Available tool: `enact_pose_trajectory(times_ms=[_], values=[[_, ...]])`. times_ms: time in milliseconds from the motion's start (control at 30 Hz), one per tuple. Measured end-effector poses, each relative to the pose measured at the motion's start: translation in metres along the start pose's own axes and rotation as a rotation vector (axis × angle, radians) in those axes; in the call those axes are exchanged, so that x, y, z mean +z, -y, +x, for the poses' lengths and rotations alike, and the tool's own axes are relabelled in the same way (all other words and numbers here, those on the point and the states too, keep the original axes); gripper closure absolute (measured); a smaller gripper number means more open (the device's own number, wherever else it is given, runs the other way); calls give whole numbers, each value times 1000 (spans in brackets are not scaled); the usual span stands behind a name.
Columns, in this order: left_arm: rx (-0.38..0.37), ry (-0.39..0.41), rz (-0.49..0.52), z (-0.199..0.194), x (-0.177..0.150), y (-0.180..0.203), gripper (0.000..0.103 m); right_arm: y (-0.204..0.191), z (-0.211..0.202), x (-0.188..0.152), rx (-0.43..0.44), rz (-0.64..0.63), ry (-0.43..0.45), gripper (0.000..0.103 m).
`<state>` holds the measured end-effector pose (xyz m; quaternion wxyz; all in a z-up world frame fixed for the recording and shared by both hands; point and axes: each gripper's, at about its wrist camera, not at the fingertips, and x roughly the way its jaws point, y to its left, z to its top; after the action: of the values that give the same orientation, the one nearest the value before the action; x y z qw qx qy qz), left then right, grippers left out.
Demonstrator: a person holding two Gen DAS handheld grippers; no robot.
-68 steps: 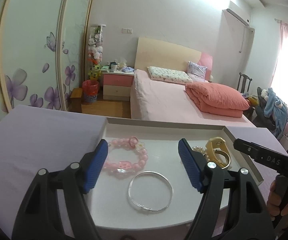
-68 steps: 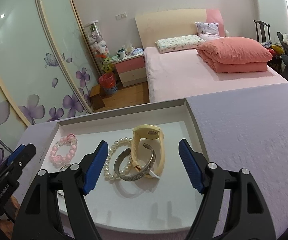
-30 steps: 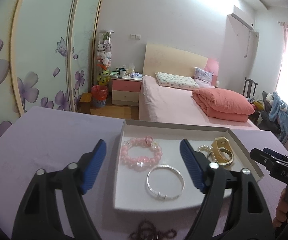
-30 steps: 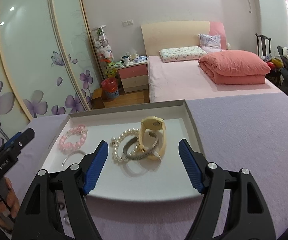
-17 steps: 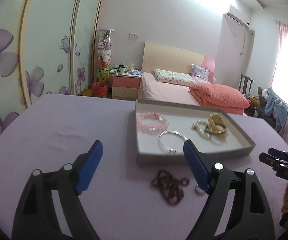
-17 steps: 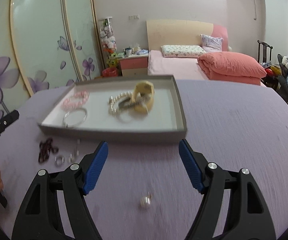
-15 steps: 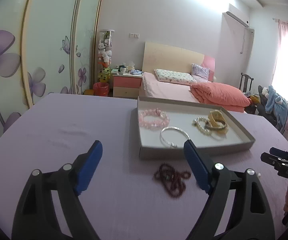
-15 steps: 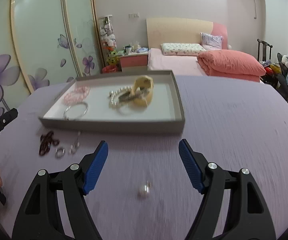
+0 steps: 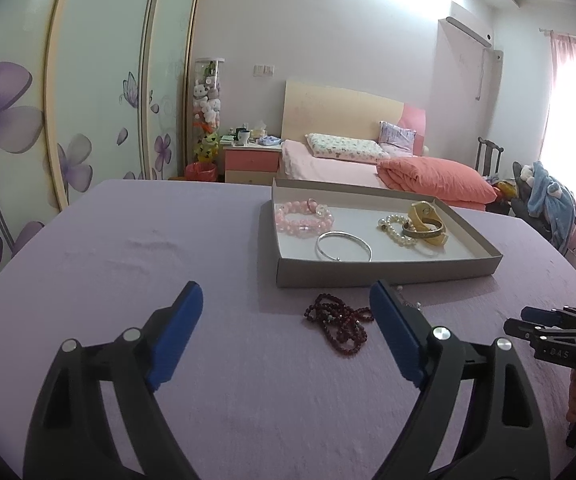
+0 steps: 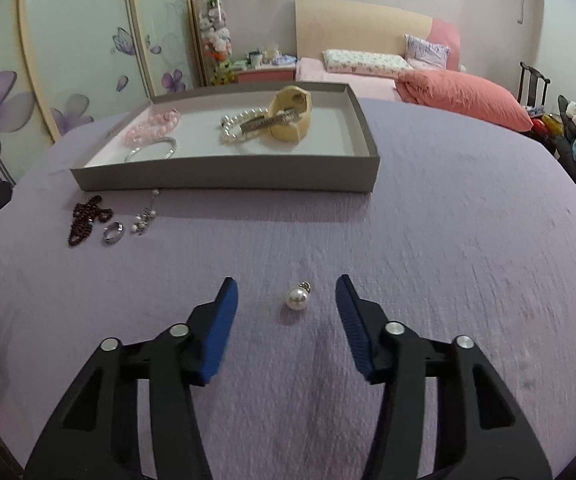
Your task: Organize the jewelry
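Partly done: pink bead bracelet [image 9: 303, 219], silver bangle [image 9: 343, 245], pearl strand [image 9: 395, 232] and yellow watch [image 9: 427, 220] already in grey tray [image 10: 224, 178]. Left out on purple table [image 10: 447, 240]: dark bead string [image 9: 339, 322], ring [image 10: 112, 231], small chain [image 10: 144, 220], pearl pendant [image 10: 297, 298].

Right claw [image 10: 286, 305] just closing, pendant between, untouched. Left claw [image 9: 286, 332] wide, empty.

Bedroom; pink bed [image 9: 351, 164] beyond.

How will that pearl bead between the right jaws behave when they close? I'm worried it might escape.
The pearl bead looks round and glossy, so it will probably roll or squirt sideways on the purple cloth if pinched off-centre. Its small metal cap may limit rolling slightly. The right gripper straddles it, jaws just closing, not yet touching.
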<state>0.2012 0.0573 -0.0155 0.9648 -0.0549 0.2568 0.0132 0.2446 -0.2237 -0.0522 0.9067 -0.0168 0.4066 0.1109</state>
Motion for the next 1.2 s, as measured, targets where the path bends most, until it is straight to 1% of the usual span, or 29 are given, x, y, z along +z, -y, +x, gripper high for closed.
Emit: enact_pose_trajectory(times_ms=[67, 100, 200, 233, 267, 300, 333, 433, 533, 600, 700, 800, 900, 1000, 1033, 1067, 1100, 1133, 1167, 1200], values=[[1, 1, 0, 0, 0, 0, 19, 0, 5, 0, -3, -6, -26, 65], [0, -1, 2, 0, 1, 0, 19, -1, 7, 0, -7, -10, -42, 68], [-1, -8, 9, 3, 1, 2, 19, -2, 7, 0, -17, -14, -40, 71], [-2, -12, 12, 3, 2, 3, 19, -1, 7, 0, -22, -13, -40, 74], [-3, -16, 14, 4, 1, 4, 19, -1, 7, 0, -26, -12, -40, 82], [-4, -24, 15, 6, 2, 5, 19, -1, 7, 1, -28, -12, -40, 87], [-6, -32, 16, 7, 2, 6, 19, -2, 6, -1, -36, -19, -39, 89], [-7, -66, 32, 14, 3, 11, 19, 0, 3, -3, -42, -20, -40, 89], [-7, -107, 73, 23, 3, 19, 19, 4, 0, -5, -37, -2, -40, 89], [-7, -158, 103, 34, 2, 25, 19, 7, 0, -5, -35, 8, -40, 89], [-14, -255, 135, 55, 1, 34, 20, 9, 0, -5, -28, 19, -40, 89], [-17, -316, 145, 70, -4, 40, 20, 10, 0, -3, -26, 21, -41, 89], [-7, -345, 149, 82, -3, 45, 20, 10, 1, -3, -23, 22, -41, 89], [9, -375, 163, 94, -2, 49, 27, 11, 0, -3, -21, 23, -41, 89], [7, -391, 163, 98, -2, 49, 34, 11, 0, -3, -19, 25, -41, 89], [2, -403, 160, 100, -3, 49, 36, 11, 1, -3, -19, 25, -41, 89], [5, -398, 153, 100, -2, 48, 41, 11, 0, -3, -18, 26, -41, 89], [3, -393, 154, 100, -1, 49, 50, 12, 0, -3, -19, 25, -41, 89], [2, -390, 158, 100, 0, 50, 65, 12, 0, -3, -18, 25, -42, 89], [-1, -383, 163, 98, 0, 50, 76, 12, 0, -3, -18, 26, -42, 89]])
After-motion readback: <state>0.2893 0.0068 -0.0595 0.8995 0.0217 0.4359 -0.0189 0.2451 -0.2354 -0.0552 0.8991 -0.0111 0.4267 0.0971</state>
